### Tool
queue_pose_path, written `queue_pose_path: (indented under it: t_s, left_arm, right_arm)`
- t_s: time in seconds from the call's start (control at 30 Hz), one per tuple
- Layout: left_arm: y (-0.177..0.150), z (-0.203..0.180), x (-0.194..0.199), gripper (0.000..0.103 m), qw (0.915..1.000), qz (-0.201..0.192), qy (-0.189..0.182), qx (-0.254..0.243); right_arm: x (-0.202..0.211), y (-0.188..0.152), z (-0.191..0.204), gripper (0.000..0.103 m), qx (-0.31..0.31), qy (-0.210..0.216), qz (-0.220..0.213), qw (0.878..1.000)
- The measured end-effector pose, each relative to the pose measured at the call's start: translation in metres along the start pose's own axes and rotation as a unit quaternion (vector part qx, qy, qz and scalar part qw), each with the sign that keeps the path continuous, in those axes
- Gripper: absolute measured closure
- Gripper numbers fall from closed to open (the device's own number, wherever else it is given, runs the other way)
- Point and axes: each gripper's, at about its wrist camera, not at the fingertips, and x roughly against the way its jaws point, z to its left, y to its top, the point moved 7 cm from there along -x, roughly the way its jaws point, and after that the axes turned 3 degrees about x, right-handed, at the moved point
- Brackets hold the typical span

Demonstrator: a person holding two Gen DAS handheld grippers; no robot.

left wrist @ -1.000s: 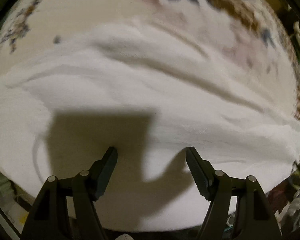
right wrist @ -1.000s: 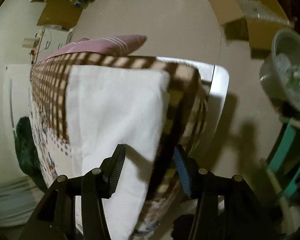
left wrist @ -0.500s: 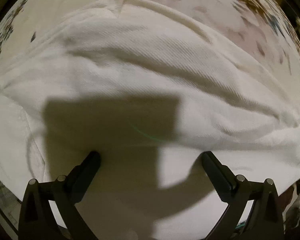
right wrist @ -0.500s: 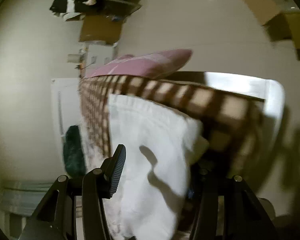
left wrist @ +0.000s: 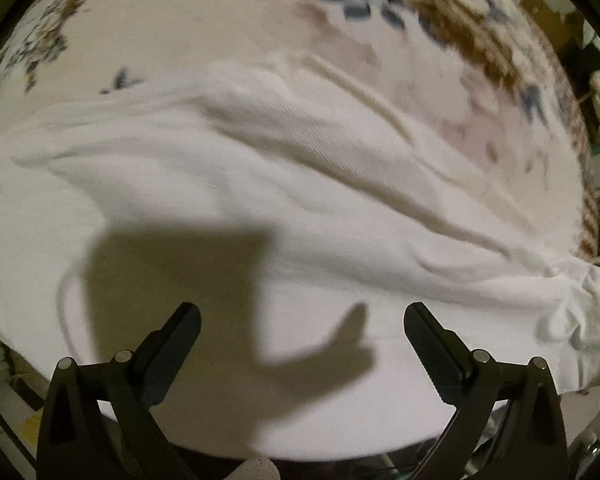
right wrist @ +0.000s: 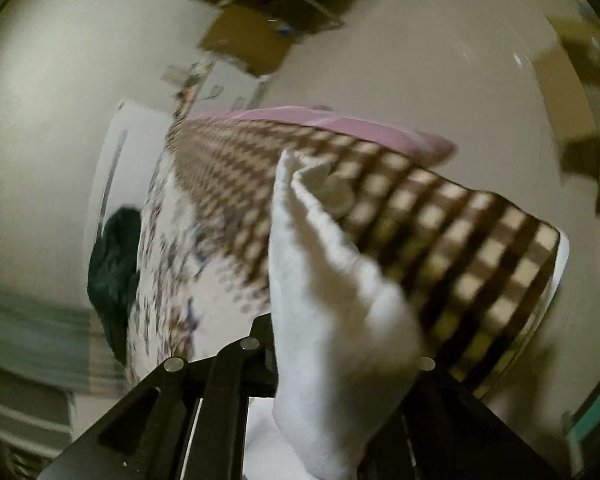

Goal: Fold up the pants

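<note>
Change since the earlier frames: in the right wrist view the right gripper now has a bunch of the white pants between its fingers; one second ago they stood open around the edge. In the left wrist view the fingers are a little less wide than half a second ago.
Left gripper: fingers spread wide, holding nothing, just above the cloth in the lower middle of the frame.
Right gripper: pinching a thick bunch of pants; the cloth hides the fingertips.
Place of the pants: they lie on the flower-pattern cover and fill the middle and lower part of the left view. In the right view the pinched end rises from the lower centre, in front of the brown checked border.
Long axis: in the left view it seems to run from the left edge to the lower right, where the cloth ends in a crumpled part.
Risk: the right grip probably takes several layers, so the fold can drag crooked or one layer can slip out. The wrinkles across the middle may be trapped inside the fold, because the left gripper does not press the cloth down.
</note>
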Motion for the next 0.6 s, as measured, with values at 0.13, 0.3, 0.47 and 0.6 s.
queue_pose_path:
  t_s: [0.13,0.3,0.47,0.6]
  left_arm:
    - [-0.007,0.027,0.030,0.000,0.9995,-0.014,-0.020,0.020]
    - [-0.038,0.078,0.063,0.000,0.9977,-0.028,-0.035,0.052]
    - [-0.100,0.104,0.076,0.000,0.9967,-0.026,-0.021,0.074]
    - [-0.110,0.131,0.071,0.000,0.9945,-0.025,-0.008,0.102]
  right_arm:
    - [0.015,-0.028,0.070,0.093,0.084,-0.004,0.002,0.996]
    - [-0.005,-0.096,0.149,0.093,0.173,-0.001,0.024,0.985]
    - [-0.053,-0.200,0.198,0.093,0.236,-0.008,0.076,0.969]
    - [-0.097,-0.289,0.216,0.093,0.297,-0.032,0.119,0.947]
